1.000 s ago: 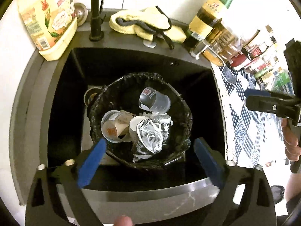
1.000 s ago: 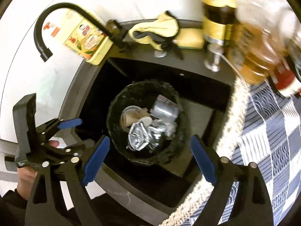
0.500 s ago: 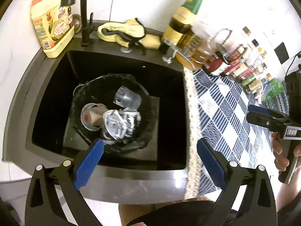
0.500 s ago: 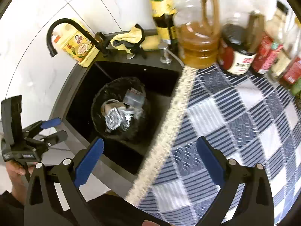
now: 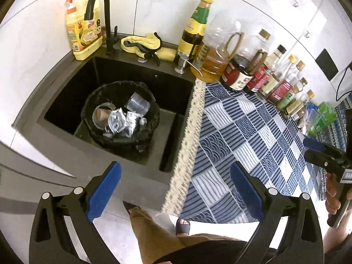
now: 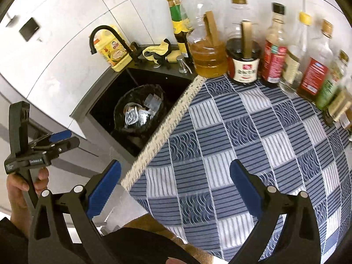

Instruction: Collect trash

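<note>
Both tools have pulled back from the sink [image 5: 123,70] since a second ago, views now over the sink's front edge and the checked cloth [image 5: 242,132]. Left tool [image 5: 176,189]: wide, nothing between its blue pads. Right tool [image 6: 175,189]: jaws have just been opening, now wide, empty, above the cloth-covered surface. Black-lined bin [image 5: 92,101] sits inside the sink, holding the trash: crumpled foil wrappers [image 5: 118,122], clear plastic cup [image 5: 137,105], paper cup [image 5: 103,114]. Black faucet [image 5: 103,6] and yellow detergent bottle [image 5: 82,33] behind the sink, yellow rag [image 5: 143,44] on the ledge. Oil and sauce bottles [image 6: 275,50] line the wall on the cloth.
</note>
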A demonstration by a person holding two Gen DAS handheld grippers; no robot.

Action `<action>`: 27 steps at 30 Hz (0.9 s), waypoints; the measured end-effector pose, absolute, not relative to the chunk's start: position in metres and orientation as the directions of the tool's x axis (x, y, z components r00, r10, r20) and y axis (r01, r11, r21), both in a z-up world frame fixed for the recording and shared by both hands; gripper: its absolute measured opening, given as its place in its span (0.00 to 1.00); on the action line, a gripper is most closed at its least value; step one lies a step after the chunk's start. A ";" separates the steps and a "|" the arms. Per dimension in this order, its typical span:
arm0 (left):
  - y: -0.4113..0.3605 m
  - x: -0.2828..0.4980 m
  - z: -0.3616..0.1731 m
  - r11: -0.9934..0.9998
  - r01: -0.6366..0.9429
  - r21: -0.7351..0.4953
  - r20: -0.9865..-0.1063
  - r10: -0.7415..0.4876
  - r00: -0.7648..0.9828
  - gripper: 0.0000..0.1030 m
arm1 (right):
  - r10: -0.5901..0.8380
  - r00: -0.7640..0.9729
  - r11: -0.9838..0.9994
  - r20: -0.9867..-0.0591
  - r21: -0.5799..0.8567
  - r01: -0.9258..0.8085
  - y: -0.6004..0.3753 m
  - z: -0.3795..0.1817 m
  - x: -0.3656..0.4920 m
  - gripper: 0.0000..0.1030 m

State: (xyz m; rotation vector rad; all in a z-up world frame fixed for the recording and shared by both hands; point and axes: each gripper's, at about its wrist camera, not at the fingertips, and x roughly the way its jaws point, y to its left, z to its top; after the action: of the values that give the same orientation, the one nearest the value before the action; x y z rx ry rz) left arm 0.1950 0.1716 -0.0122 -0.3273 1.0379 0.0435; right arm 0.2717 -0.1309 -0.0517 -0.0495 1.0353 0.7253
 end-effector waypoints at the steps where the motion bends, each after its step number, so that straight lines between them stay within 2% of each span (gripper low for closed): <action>1: 0.164 0.191 -0.011 0.952 -0.189 -0.242 -0.852 -0.115 0.511 0.93 | 0.525 0.305 0.768 -0.794 0.289 -0.572 -0.140 -0.052 0.266 0.95; 13: 0.079 0.125 0.007 0.966 -0.178 -0.185 -0.852 -0.068 0.519 0.93 | 0.542 0.319 0.755 -0.778 0.284 -0.592 -0.225 -0.054 0.207 0.95; 27: 0.040 0.093 0.010 0.966 -0.177 -0.190 -0.857 -0.074 0.510 0.93 | 0.533 0.328 0.758 -0.780 0.270 -0.593 -0.262 -0.056 0.178 0.95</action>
State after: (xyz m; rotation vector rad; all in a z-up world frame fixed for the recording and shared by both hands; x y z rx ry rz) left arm 0.0935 0.0402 0.0101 -0.2676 1.0368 0.0629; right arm 0.1784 -0.2618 -0.0563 -0.0687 0.9927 0.7384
